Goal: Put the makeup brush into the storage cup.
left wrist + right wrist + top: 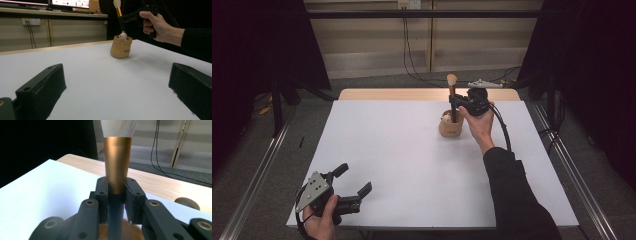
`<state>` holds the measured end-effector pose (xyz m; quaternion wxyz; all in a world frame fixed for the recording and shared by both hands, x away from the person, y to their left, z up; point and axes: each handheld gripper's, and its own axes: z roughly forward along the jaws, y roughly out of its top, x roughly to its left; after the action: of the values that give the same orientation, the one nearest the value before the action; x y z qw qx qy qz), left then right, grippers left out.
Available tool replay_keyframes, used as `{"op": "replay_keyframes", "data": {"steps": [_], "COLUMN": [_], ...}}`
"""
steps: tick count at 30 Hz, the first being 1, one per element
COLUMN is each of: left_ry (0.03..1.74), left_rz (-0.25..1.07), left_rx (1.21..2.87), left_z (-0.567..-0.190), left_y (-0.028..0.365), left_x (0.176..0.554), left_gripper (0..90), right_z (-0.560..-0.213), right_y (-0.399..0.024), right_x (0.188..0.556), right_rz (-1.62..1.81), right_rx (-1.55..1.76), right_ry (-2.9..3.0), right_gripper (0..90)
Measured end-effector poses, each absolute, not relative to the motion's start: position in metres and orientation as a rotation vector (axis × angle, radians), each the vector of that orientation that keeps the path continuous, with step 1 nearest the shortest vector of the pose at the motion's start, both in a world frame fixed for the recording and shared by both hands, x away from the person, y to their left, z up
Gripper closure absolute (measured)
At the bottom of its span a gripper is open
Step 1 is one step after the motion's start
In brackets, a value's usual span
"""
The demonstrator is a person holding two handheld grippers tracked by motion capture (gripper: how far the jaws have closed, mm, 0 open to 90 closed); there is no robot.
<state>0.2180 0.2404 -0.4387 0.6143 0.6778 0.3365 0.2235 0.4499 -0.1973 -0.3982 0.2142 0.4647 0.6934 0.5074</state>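
Observation:
A tan round pot (451,127) (121,47) stands on the white table toward the far right, with a small pale brush head (122,36) poking out of it. A makeup brush (452,97) (119,13) (117,167) with white bristles, a copper ferrule and a dark handle stands upright, its lower end inside the pot. My right gripper (455,103) (116,202) is shut on the brush's dark handle just under the ferrule. My left gripper (354,180) (115,85) rests at the table's near left corner, jaws wide open with nothing between them.
The white table top (412,160) has a wooden strip (387,94) along its far edge. A small grey object (484,83) lies past that edge. Metal rails (257,175) run along both sides of the table. Cables hang down the far wall.

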Motion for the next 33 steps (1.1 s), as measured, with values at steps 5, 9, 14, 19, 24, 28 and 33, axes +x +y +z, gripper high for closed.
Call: {"op": "replay_keyframes", "data": {"steps": [5, 9, 14, 19, 24, 28, 33], "left_ry": [0.769, 0.77, 0.765, 0.774, 0.773, 0.775, 0.775], "left_rz": [0.516, 0.516, 0.52, 0.516, 0.514, 0.515, 0.512], "left_rx": [1.563, 1.562, 1.568, 1.563, 1.562, 1.561, 1.563], "left_z": [-0.439, -0.439, -0.439, -0.439, -0.439, -0.439, -0.439], "left_y": [0.241, 0.24, 0.24, 0.24, 0.24, 0.24, 0.24], "left_x": [0.218, 0.218, 0.218, 0.218, 0.218, 0.218, 0.218], "left_gripper": [0.7, 0.7, 0.7, 0.7, 0.7, 0.7, 0.7], "right_z": [-0.404, -0.407, -0.413, -0.415, -0.416, -0.42, -0.426], "right_y": [-0.199, -0.2, -0.202, -0.204, -0.206, -0.205, -0.206], "right_x": [0.449, 0.447, 0.445, 0.443, 0.441, 0.441, 0.441], "right_rz": [1.391, 1.401, 1.395, 1.415, 1.417, 1.365, 1.361], "right_rx": [1.298, 1.296, 1.304, 1.31, 1.312, 1.291, 1.3], "right_ry": [1.94, 1.945, 1.959, 1.943, 1.942, 1.976, 1.996], "right_gripper": [74.8, 74.8, 74.8, 74.7, 74.7, 74.7, 74.7]}}
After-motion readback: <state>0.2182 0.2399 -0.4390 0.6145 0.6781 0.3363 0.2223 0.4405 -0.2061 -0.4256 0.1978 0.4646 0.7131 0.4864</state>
